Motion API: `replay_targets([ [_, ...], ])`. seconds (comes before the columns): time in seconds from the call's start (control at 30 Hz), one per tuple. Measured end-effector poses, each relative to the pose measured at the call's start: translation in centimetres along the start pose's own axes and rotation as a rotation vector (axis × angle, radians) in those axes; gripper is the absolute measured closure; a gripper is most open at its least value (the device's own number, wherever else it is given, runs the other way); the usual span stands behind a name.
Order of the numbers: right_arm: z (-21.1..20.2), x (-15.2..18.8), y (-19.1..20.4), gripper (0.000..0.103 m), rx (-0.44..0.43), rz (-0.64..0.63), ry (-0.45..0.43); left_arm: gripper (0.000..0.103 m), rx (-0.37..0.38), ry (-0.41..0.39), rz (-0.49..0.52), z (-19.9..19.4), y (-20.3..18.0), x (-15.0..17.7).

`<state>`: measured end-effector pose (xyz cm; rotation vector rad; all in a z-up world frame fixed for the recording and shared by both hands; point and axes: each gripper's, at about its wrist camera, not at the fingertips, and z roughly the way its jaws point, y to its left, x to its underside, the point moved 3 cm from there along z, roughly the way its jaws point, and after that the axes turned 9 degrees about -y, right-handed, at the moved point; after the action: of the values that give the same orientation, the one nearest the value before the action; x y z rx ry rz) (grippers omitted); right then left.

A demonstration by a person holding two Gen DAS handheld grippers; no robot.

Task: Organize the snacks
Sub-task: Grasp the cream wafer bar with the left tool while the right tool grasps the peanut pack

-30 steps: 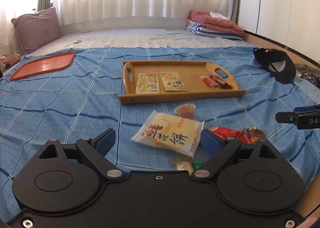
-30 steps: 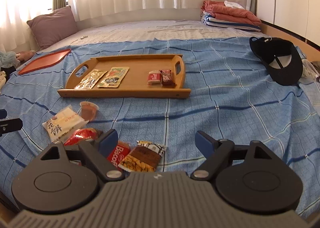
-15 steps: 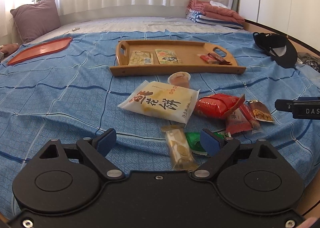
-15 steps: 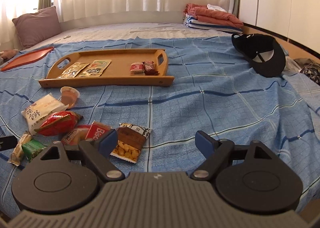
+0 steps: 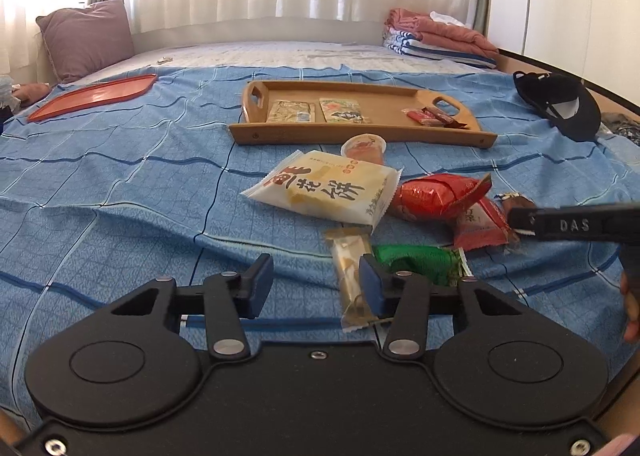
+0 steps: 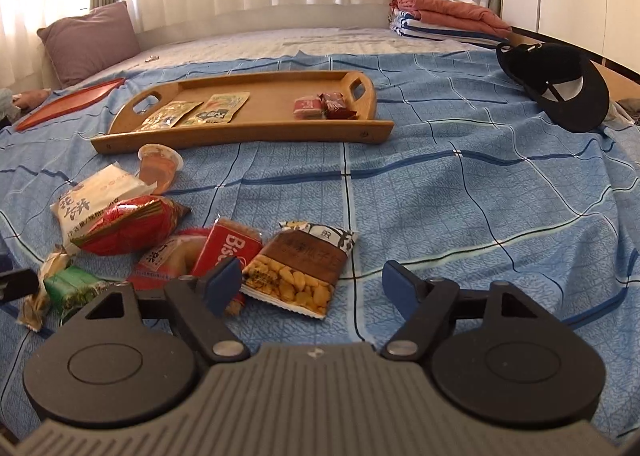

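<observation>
My left gripper (image 5: pixel 314 282) hangs low over the bedspread (image 5: pixel 120 176) with its jaws apart and empty, lined up beside the pale biscuit stick (image 5: pixel 351 276), likely my next pick. That stick lies near the bed's near edge, its long axis running away from me toward the wooden tray (image 5: pixel 360 134), which already carries four packets sorted in pairs. My right gripper (image 6: pixel 312 288) is spread wide too, holding nothing, poised over the nut packet (image 6: pixel 300 268), whose long axis tilts toward the tray's right handle
</observation>
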<state>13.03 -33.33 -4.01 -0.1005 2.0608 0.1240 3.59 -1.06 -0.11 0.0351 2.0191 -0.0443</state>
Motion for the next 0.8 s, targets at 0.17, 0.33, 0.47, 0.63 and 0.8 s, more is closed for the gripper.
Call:
replay_targets([
  [0.17,0.7,-0.3,0.2,0.019,0.023,0.0,-0.005,0.058,0.015,0.011,-0.021,-0.1,-0.5,-0.2],
  [0.33,1.3,-0.3,-0.4,0.025,0.081,0.014,0.001,0.06,0.053,0.001,-0.029,-0.3,-1.6,-0.9],
  [0.47,1.4,-0.1,-0.8,0.025,0.08,0.007,-0.003,0.068,0.012,0.018,-0.017,0.3,-1.9,-0.7],
  [0.63,1.2,0.3,-0.7,0.027,0.059,0.003,-0.019,0.079,0.022,0.018,-0.035,-0.5,-1.5,0.2],
  [0.8,1.0,0.9,-0.1,0.026,0.047,-0.037,-0.032,0.078,0.018,0.018,-0.014,-0.6,-1.8,0.7],
])
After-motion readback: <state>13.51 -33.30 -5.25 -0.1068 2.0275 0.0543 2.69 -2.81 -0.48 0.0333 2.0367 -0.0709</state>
